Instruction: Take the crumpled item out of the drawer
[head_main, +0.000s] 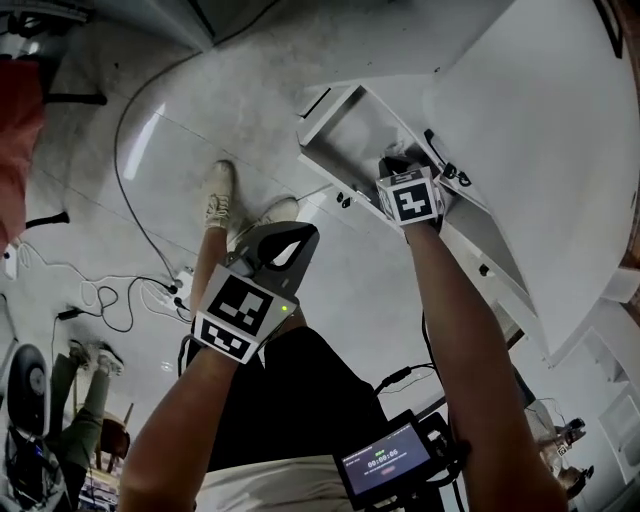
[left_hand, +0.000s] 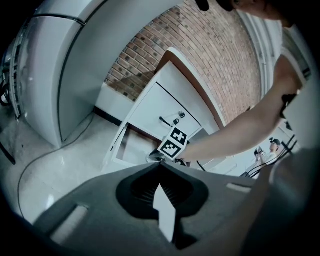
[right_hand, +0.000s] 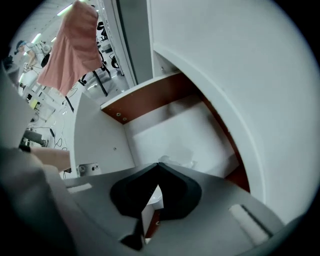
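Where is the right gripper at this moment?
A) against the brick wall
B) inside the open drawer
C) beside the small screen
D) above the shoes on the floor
B: the right gripper has the walls of the drawer around its shut tips, which pinch the crumpled item.

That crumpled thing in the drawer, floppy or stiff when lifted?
Probably floppy and light: the crumpled item looks thin and wrinkled. It may sag or slip, since the right tongs seem to pinch only its edge.
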